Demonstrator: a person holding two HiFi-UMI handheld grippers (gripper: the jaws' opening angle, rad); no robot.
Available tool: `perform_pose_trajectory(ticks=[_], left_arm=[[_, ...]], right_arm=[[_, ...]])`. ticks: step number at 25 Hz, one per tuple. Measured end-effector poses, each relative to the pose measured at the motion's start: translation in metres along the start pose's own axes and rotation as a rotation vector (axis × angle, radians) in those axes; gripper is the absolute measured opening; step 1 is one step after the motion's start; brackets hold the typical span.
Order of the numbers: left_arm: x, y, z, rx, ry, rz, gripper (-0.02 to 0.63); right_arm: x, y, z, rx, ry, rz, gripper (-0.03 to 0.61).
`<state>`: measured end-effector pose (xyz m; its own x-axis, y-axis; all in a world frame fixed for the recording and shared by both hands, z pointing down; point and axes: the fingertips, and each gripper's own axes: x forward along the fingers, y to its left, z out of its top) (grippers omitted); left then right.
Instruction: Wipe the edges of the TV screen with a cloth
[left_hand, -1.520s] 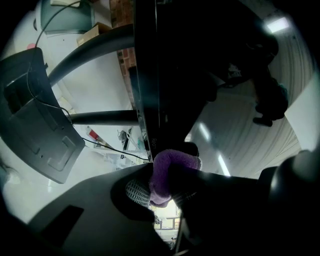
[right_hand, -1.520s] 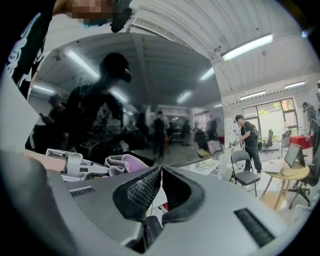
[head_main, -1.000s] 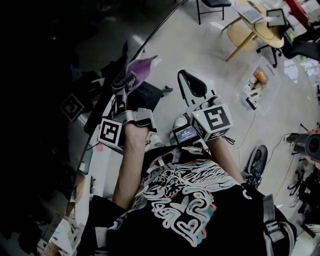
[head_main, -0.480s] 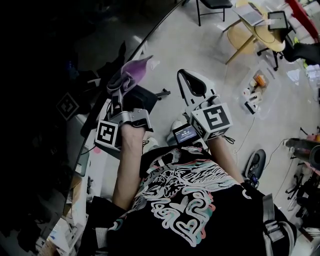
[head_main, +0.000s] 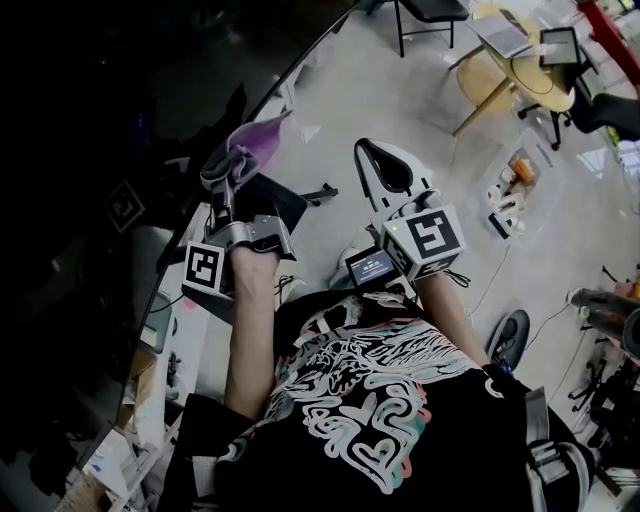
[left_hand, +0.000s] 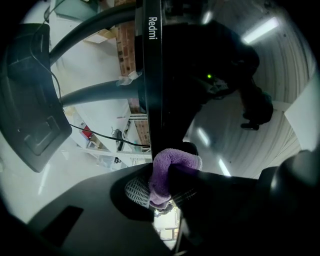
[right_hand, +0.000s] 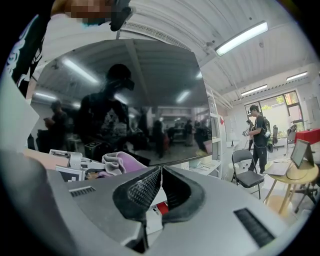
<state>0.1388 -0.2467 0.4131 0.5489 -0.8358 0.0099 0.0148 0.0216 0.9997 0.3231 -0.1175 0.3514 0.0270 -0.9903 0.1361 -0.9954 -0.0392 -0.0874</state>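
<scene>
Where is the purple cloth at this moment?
Head view, left of centre: the purple cloth is clamped in the left gripper, up against the TV bezel.

Open-plan workshop lab: strip lights (right_hand: 243, 37) under a ribbed ceiling, a folding chair (right_hand: 248, 172), a round table (head_main: 540, 85) bearing a laptop (head_main: 503, 29), cables (head_main: 492, 262) trailing over the pale floor (head_main: 400, 90).
</scene>
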Motion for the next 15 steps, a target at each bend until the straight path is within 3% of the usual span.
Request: perform_pose_trajectory(ticks=[15], left_arm=[[0.002, 0.006, 0.0, -0.018, -0.055, -0.033, 0.063]], right_arm=[[-0.021, -0.021, 0.001, -0.009, -0.016, -0.004, 0.032]])
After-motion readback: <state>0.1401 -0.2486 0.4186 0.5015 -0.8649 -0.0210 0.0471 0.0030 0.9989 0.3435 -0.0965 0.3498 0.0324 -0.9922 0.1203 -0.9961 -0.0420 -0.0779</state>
